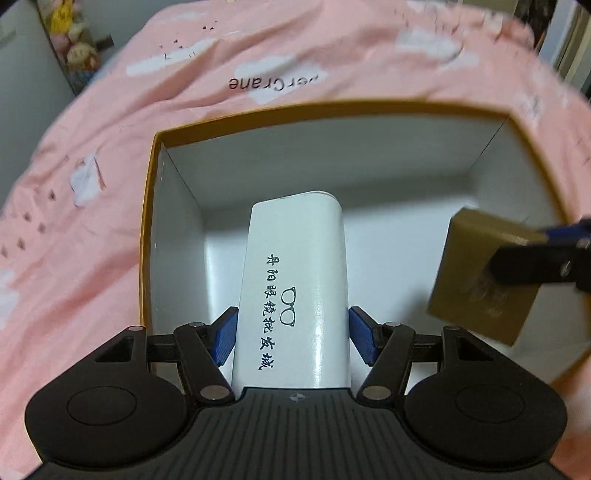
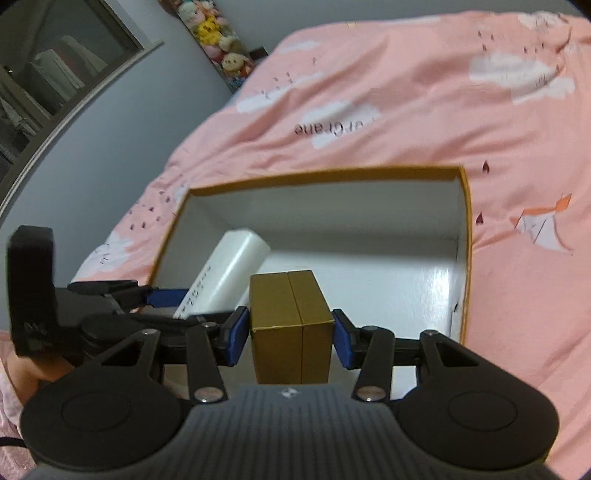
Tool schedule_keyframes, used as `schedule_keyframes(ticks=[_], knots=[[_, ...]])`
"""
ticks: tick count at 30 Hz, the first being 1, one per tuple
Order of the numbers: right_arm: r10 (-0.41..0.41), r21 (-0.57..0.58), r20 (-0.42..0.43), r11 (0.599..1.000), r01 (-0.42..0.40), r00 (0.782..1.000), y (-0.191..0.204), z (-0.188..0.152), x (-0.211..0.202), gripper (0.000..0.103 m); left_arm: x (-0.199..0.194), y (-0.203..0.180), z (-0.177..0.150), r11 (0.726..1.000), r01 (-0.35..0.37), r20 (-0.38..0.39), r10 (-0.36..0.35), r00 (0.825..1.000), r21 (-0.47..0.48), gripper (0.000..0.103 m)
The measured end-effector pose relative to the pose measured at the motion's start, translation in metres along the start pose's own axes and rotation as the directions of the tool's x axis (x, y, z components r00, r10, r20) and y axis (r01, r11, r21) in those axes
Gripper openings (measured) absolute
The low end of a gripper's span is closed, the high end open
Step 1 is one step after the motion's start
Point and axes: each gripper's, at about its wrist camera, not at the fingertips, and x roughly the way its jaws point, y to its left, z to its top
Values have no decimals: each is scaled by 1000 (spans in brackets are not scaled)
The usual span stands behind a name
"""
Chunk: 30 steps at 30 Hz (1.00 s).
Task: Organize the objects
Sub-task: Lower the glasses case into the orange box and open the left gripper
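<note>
Pink bedsheet (image 1: 332, 55) under open box (image 1: 147, 221); left tongs (image 1: 291, 338) pinching white glasses case (image 1: 295, 280), right tongs (image 2: 290, 338) pinching brown carton (image 2: 291, 306), both over box; lower flat, side by side, then release

The open box (image 2: 466, 258) has bare floor at frame right in the right wrist view. The white case (image 2: 236, 269) and brown carton (image 2: 291, 314) crowd its left and centre.

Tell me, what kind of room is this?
Probably a bedroom. A pink bedsheet with white clouds covers what looks like a bed, a row of stuffed toys stands by the wall, and a glass-fronted cabinet sits further along that wall.
</note>
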Motion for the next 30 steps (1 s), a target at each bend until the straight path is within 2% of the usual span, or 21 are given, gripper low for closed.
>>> schedule_keyframes(ticks=[4,9,12,15,19,23,26,30], knots=[[20,11,-33,1000,-20,999,-10,2,21,50,8,-12,0,994,-96,-6,97,995,60,73],[20,27,-62,999,-18,998,-16,3,36,50,18,-29,-6,965,-208,-42,217,975,162,73],[24,29,-67,999,-22,997,-18,1,40,50,24,-34,-7,946,-245,-67,265,962,212,73],[32,21,-71,999,-31,997,-17,0,40,50,25,-35,-5,943,-245,-85,270,959,224,75],[39,21,-74,999,-38,996,-16,-3,39,50,26,-35,-5,942,-236,-88,263,961,239,79],[26,17,-84,1000,-24,996,-14,-5,42,50,15,-24,-4,959,-196,-53,211,976,203,77],[9,20,-86,1000,-8,996,-11,-6,45,50,-16,-4,-5,986,-103,29,100,995,127,72],[13,20,-104,1000,-11,994,-2,-7,54,50,-54,29,-7,999,29,132,-34,991,46,72]])
